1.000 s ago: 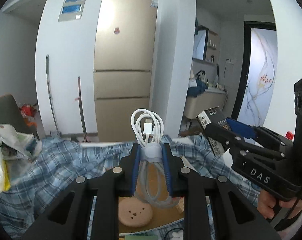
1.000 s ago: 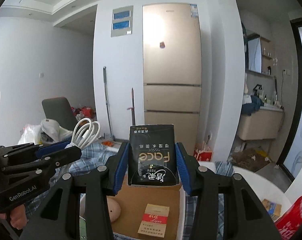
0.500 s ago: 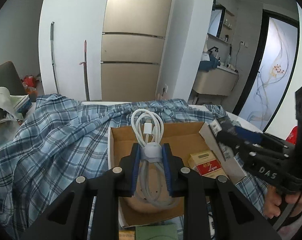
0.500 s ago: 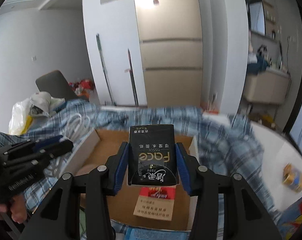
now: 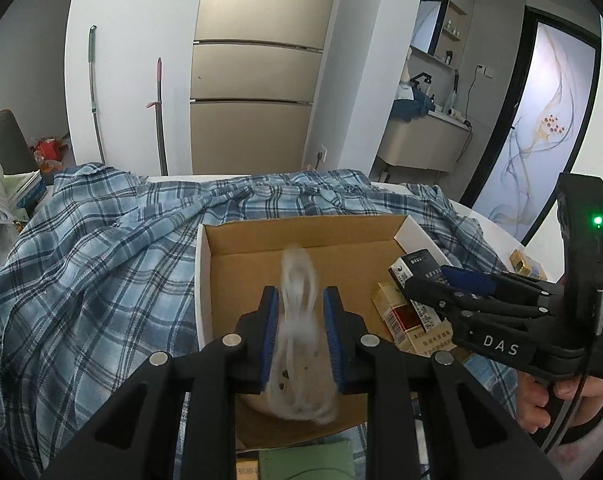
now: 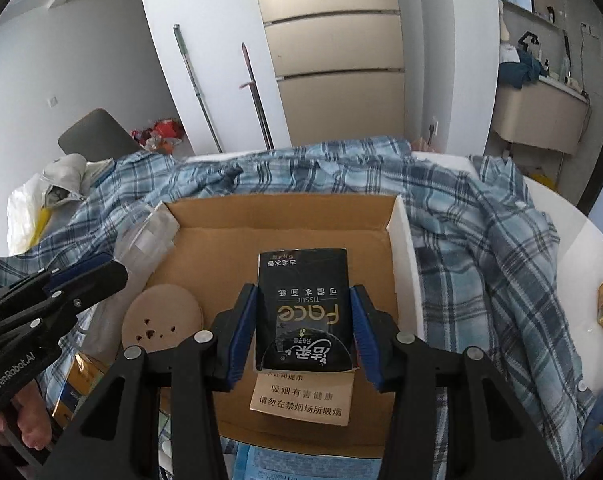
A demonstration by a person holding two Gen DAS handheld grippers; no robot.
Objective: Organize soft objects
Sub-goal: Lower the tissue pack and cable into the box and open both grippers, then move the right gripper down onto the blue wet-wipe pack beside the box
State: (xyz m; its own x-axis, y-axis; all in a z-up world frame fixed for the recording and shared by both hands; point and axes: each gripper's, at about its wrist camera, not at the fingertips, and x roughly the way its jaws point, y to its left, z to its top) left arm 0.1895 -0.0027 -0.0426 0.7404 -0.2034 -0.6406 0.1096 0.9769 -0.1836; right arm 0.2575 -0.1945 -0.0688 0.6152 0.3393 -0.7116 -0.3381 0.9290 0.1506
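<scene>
Daylit fisheye frames, motion-blurred cable (image 5: pixel 299 320)

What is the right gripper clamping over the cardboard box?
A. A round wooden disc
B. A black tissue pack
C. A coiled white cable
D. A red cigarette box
B: in the right wrist view the right gripper has its blue pads pressed on both sides of the black tissue pack, above the cardboard box.

Matt corrugated cardboard box (image 6: pixel 285 216), soft woven plaid shirt (image 5: pixel 101 248) — glossy black tissue pack (image 6: pixel 303 304), matt black plastic left tool (image 5: pixel 300 320)
</scene>
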